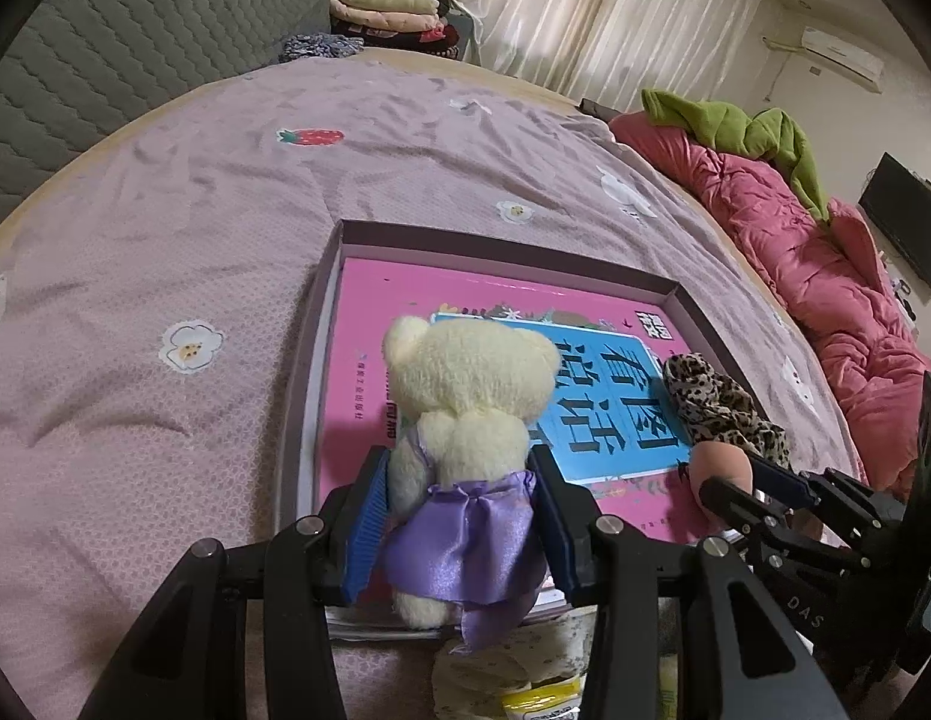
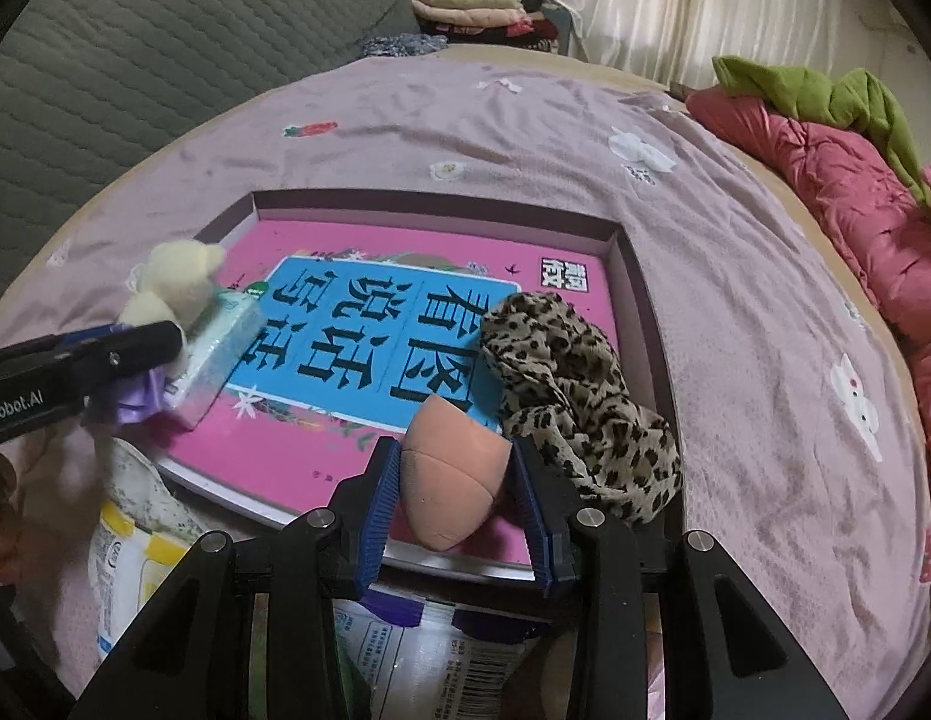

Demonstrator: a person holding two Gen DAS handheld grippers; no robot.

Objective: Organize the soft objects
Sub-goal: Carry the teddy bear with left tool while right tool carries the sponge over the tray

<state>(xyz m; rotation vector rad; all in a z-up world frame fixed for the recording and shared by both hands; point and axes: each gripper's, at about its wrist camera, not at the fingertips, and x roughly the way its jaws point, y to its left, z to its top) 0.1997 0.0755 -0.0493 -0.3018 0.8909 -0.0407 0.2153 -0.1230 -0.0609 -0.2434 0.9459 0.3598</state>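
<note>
The left tool (image 1: 459, 516) is gripping the bear (image 1: 465, 420) over the box (image 1: 675, 291) on the bed (image 1: 195, 210). The right tool (image 2: 456, 492) is clamping the sponge (image 2: 453, 480) above the box's near edge, beside the scarf (image 2: 573, 396).

A wide bed (image 1: 195, 228) fills the room, spread with a mauve sheet printed with flowers and a strawberry. Behind it stands a grey quilted headboard (image 1: 135, 30). Pale curtains (image 1: 585, 18) hang along the far wall, lit from behind (daylight, softly diffused). A rumpled pink quilt (image 1: 795, 252) lies along one side, with a green blanket (image 1: 753, 132) on top. An air conditioner (image 1: 843, 51) and a dark television (image 1: 903, 228) hang on the cream wall; folded clothes (image 1: 387, 9) are stacked beyond the bed.
</note>
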